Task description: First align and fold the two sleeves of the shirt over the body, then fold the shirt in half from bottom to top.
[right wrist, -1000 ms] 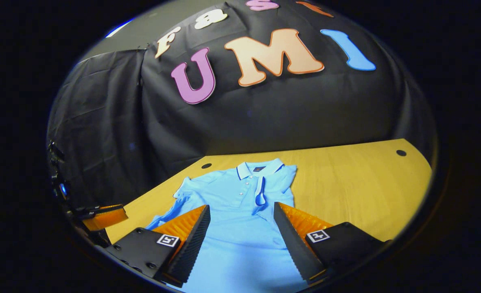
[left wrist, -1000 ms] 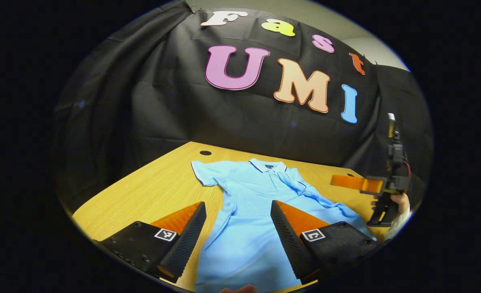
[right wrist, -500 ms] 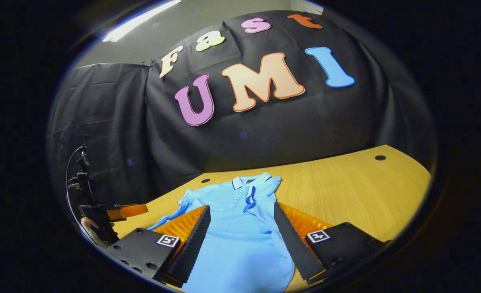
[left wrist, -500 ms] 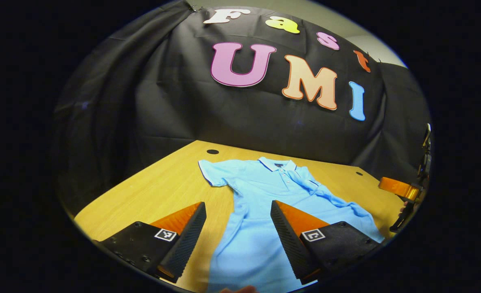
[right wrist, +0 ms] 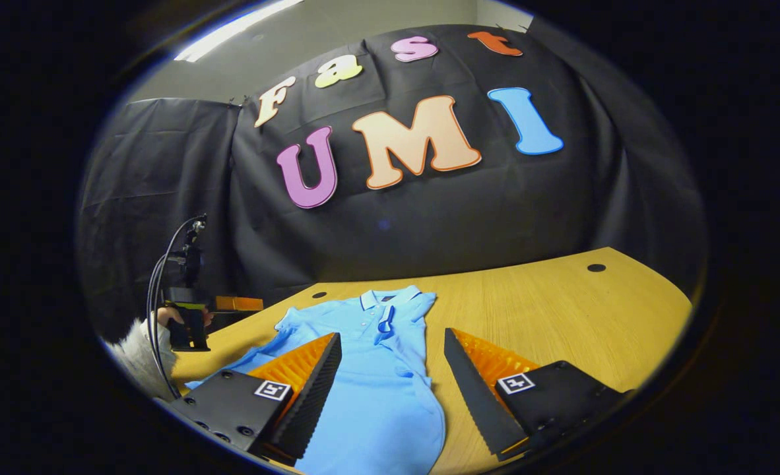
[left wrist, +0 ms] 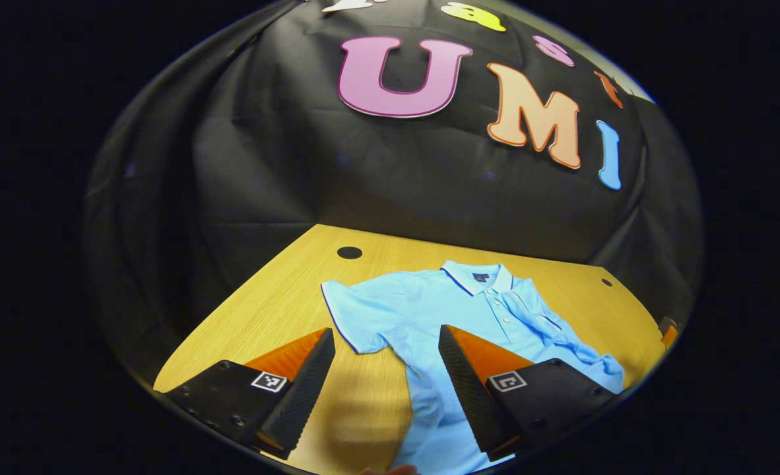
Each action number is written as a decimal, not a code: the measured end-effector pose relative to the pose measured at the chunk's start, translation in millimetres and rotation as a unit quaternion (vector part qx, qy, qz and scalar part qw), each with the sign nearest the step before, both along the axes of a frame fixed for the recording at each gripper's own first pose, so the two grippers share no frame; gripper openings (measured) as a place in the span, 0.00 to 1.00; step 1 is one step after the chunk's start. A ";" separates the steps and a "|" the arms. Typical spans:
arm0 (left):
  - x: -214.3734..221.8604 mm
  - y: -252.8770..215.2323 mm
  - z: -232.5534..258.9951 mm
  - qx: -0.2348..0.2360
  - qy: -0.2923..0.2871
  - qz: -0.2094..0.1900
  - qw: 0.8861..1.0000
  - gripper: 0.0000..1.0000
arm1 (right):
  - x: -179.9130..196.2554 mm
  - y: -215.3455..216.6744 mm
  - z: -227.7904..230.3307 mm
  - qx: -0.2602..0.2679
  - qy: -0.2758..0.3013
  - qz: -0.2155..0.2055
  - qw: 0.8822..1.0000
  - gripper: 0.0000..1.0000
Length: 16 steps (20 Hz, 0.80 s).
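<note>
Two tools hang spread above the bench (left wrist: 284,297), gripping nothing: the left tool (left wrist: 385,369) over the shirt's (left wrist: 456,310) flat sleeve (left wrist: 357,313), the right tool (right wrist: 390,376) over its body, collar (right wrist: 390,298) toward the far edge.

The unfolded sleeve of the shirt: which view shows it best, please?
The left gripper view: the flat sleeve lies spread just ahead of the open left tool. The right gripper view shows it smaller, at the far shoulder.
</note>
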<state>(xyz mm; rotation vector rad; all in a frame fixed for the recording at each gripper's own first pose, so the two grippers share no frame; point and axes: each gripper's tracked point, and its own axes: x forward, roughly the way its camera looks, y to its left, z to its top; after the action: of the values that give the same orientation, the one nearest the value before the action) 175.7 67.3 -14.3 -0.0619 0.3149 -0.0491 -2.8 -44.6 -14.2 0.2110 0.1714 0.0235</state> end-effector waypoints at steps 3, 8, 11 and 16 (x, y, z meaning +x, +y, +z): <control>33.9 11.9 -8.3 0.010 0.028 0.010 1.000 0.94 | -0.8 -13.1 1.1 0.007 -0.001 -0.014 1.000 0.98; 78.9 27.5 -39.2 -0.006 0.080 0.026 0.996 0.93 | -2.6 -18.3 1.8 0.011 -0.003 -0.017 1.000 0.93; 92.6 39.1 -56.3 0.003 0.106 0.041 0.993 0.92 | -1.0 -21.3 0.0 0.010 0.000 -0.018 1.000 0.97; 101.1 30.9 -69.2 0.008 0.129 0.031 0.991 0.88 | -0.4 -15.9 -6.3 0.015 0.010 -0.009 1.000 0.98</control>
<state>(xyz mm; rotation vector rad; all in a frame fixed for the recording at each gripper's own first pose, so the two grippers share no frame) 276.8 98.2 -83.5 -0.0617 0.5711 0.0243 -3.1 -60.5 -20.5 0.2419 0.1887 0.0051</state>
